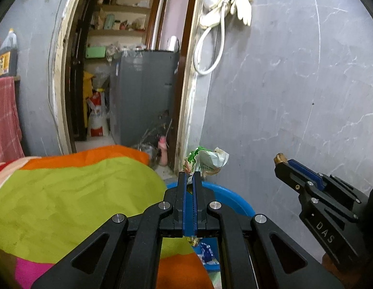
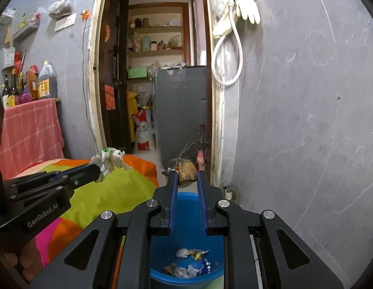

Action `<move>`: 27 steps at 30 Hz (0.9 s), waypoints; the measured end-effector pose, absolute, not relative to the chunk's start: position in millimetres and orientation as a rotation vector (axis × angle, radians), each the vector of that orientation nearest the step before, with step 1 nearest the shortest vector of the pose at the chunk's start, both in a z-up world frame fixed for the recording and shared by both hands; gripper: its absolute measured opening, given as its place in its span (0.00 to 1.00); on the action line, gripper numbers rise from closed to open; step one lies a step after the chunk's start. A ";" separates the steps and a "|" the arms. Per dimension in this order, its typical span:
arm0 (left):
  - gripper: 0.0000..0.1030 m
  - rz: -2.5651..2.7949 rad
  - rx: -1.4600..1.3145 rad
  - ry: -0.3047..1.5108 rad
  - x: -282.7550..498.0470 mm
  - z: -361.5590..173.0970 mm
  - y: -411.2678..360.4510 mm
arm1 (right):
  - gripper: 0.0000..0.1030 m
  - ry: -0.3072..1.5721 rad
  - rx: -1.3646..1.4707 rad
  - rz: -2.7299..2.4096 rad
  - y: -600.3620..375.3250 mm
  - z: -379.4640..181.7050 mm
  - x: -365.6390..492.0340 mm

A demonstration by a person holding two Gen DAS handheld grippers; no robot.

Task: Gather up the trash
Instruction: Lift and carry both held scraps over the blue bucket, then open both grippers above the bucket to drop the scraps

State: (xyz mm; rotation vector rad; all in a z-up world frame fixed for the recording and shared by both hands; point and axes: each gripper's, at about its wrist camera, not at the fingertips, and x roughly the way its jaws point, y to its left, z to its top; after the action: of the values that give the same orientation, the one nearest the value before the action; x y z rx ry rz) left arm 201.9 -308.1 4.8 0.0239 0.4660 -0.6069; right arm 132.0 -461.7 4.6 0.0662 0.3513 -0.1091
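Note:
My left gripper point(image 1: 189, 176) is shut on a crumpled white and green wrapper point(image 1: 205, 160), held above the near rim of a blue basin point(image 1: 231, 198). It also shows in the right wrist view point(image 2: 99, 172) with the wrapper point(image 2: 109, 159) over the bed. My right gripper point(image 2: 187, 180) is shut on a brown, rounded scrap point(image 2: 186, 169) above the blue basin point(image 2: 186, 207), which holds several wrappers point(image 2: 191, 262). The right gripper point(image 1: 280, 161) appears at the right of the left wrist view with the brown scrap point(image 1: 279, 157) at its tip.
A bed with an orange, green and pink cover point(image 1: 73, 197) lies left of the basin. A grey wall point(image 2: 306, 120) stands to the right. An open doorway point(image 2: 157, 72) ahead shows a grey cabinet point(image 2: 181, 110) and shelves. Bottles point(image 2: 44, 79) stand on a pink-draped table.

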 end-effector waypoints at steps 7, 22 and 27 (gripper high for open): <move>0.02 -0.624 0.052 0.566 215.0 -13.3 -320.8 | 0.14 0.400 0.090 -0.102 -467.4 -9.8 144.8; 0.03 -0.652 0.082 0.672 223.4 -33.6 -332.0 | 0.14 0.470 0.129 -0.103 -476.8 -24.8 154.9; 0.05 -0.652 0.080 0.688 225.8 -35.4 -330.5 | 0.15 0.480 0.139 -0.106 -480.2 -25.3 157.6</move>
State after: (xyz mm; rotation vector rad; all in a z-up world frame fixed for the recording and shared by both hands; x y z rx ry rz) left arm 225.8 -330.5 -35.4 0.0795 0.6878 -0.6520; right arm 157.6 -480.2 -25.3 0.1391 0.4801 -0.1060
